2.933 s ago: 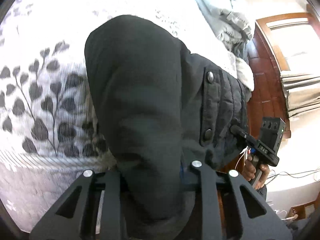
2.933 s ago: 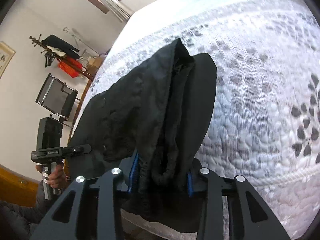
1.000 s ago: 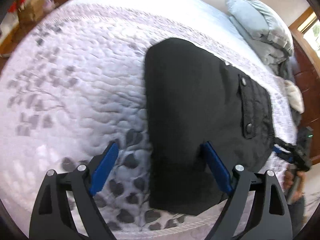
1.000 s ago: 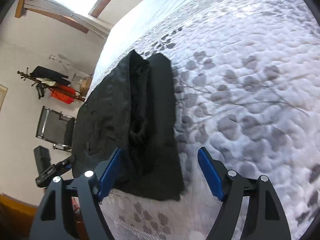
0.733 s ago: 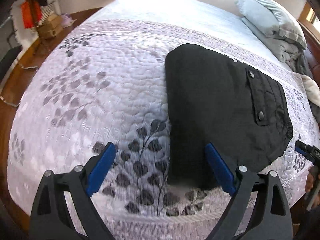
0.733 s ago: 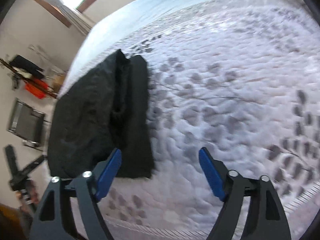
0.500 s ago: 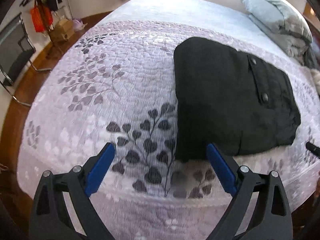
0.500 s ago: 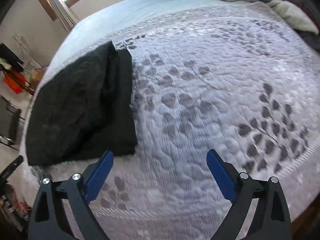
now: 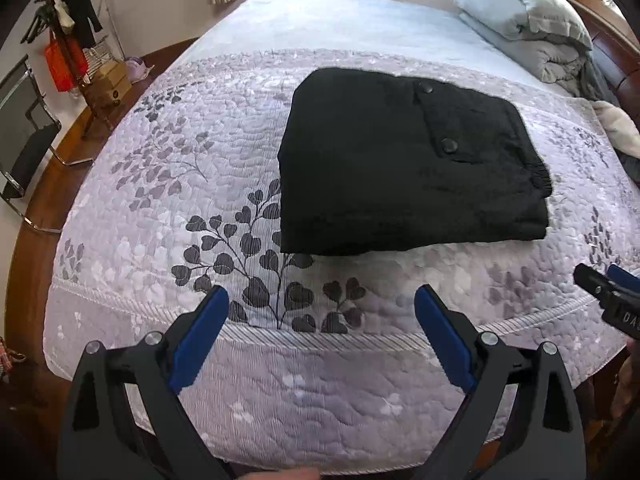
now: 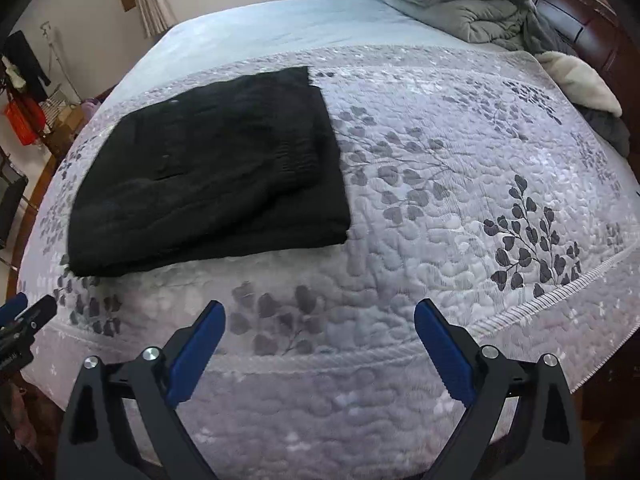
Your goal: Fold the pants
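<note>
The black pants point(image 9: 404, 160) lie folded into a flat rectangle on the lilac leaf-print bedspread point(image 9: 168, 184), a buttoned pocket flap on top. They also show in the right wrist view point(image 10: 216, 172), at the left. My left gripper point(image 9: 320, 304) is open and empty, held back above the bed's near edge, well short of the pants. My right gripper point(image 10: 320, 316) is open and empty too, over the near edge to the right of the pants. The tip of the right gripper shows at the right edge of the left wrist view point(image 9: 608, 288).
Grey pillows and a folded duvet point(image 9: 520, 20) lie at the head of the bed. A wooden headboard point(image 10: 580, 12) is at the far right. A chair point(image 9: 20, 144) and a clothes rack point(image 9: 68, 40) stand on the wooden floor to the left.
Both grippers were shut on the pants, then opened and let them down on the bed. Both have since pulled back toward the bed's near edge, so the pants look farther away.
</note>
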A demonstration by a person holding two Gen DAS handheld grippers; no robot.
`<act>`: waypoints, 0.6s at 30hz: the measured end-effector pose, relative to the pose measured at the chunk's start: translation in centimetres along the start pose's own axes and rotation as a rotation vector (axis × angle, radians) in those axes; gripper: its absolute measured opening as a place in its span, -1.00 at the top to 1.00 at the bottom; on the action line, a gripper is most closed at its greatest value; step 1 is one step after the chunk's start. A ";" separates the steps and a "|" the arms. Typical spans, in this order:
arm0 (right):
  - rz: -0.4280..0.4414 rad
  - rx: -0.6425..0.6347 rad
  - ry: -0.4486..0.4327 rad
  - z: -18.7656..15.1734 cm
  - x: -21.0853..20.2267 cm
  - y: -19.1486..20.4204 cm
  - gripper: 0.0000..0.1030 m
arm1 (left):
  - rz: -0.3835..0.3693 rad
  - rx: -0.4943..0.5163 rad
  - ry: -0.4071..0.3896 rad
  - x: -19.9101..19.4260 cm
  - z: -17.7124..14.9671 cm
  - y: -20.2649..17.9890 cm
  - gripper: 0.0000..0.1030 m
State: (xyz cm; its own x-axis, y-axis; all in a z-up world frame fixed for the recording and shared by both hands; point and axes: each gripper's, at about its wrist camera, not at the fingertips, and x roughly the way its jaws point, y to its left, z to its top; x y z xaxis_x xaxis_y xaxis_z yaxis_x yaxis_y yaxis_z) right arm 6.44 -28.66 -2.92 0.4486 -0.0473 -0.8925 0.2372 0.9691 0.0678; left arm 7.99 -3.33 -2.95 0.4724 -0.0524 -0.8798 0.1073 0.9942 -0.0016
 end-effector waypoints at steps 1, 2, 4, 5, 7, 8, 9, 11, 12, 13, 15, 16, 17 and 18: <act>0.006 0.003 -0.003 -0.1 -0.4 0.3 -0.87 | -0.008 -0.003 -0.012 -0.7 -0.1 -0.1 -0.82; 0.013 0.001 -0.008 -0.2 -0.9 0.5 -0.87 | -0.017 -0.008 -0.022 -1.3 -0.2 -0.1 -0.82; 0.020 -0.008 -0.022 -0.3 -1.9 1.1 -0.87 | -0.026 -0.018 -0.035 -2.1 -0.3 0.0 -0.82; 0.020 -0.016 -0.028 -0.4 -2.4 1.4 -0.87 | -0.030 -0.021 -0.041 -2.4 -0.3 0.0 -0.82; 0.022 -0.026 -0.037 -0.7 -3.2 1.9 -0.88 | -0.032 -0.024 -0.049 -3.0 -0.3 0.1 -0.83; 0.025 -0.028 -0.038 -0.7 -3.5 2.0 -0.89 | -0.026 -0.025 -0.053 -3.2 -0.4 0.2 -0.83; 0.027 -0.030 -0.038 -0.8 -3.8 2.2 -0.89 | -0.022 -0.028 -0.055 -3.4 -0.4 0.3 -0.83; 0.028 -0.033 -0.042 -1.0 -4.2 2.4 -0.89 | -0.019 -0.038 -0.060 -3.9 -0.4 0.5 -0.83; 0.027 -0.034 -0.045 -1.1 -4.5 2.5 -0.89 | -0.019 -0.043 -0.065 -4.2 -0.4 0.6 -0.83; 0.018 -0.038 -0.048 -1.2 -4.7 2.6 -0.89 | -0.015 -0.049 -0.074 -4.5 -0.5 0.7 -0.83; 0.008 -0.042 -0.053 -1.3 -5.0 2.7 -0.89 | -0.004 -0.053 -0.088 -5.1 -0.5 0.9 -0.83; 0.005 -0.039 -0.058 -1.4 -5.3 2.6 -0.89 | 0.001 -0.052 -0.098 -5.5 -0.6 0.9 -0.83; 0.005 -0.036 -0.063 -1.5 -5.6 2.6 -0.89 | 0.005 -0.051 -0.105 -5.8 -0.6 1.0 -0.83; 0.007 -0.034 -0.070 -1.5 -5.9 2.6 -0.89 | 0.011 -0.049 -0.113 -6.2 -0.6 1.0 -0.83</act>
State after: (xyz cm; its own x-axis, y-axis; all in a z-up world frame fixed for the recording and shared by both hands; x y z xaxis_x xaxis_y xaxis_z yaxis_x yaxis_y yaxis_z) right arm 3.13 -25.51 1.87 0.5096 -0.0563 -0.8585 0.2053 0.9770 0.0577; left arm 4.71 -1.96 2.20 0.5690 -0.0491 -0.8209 0.0599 0.9980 -0.0181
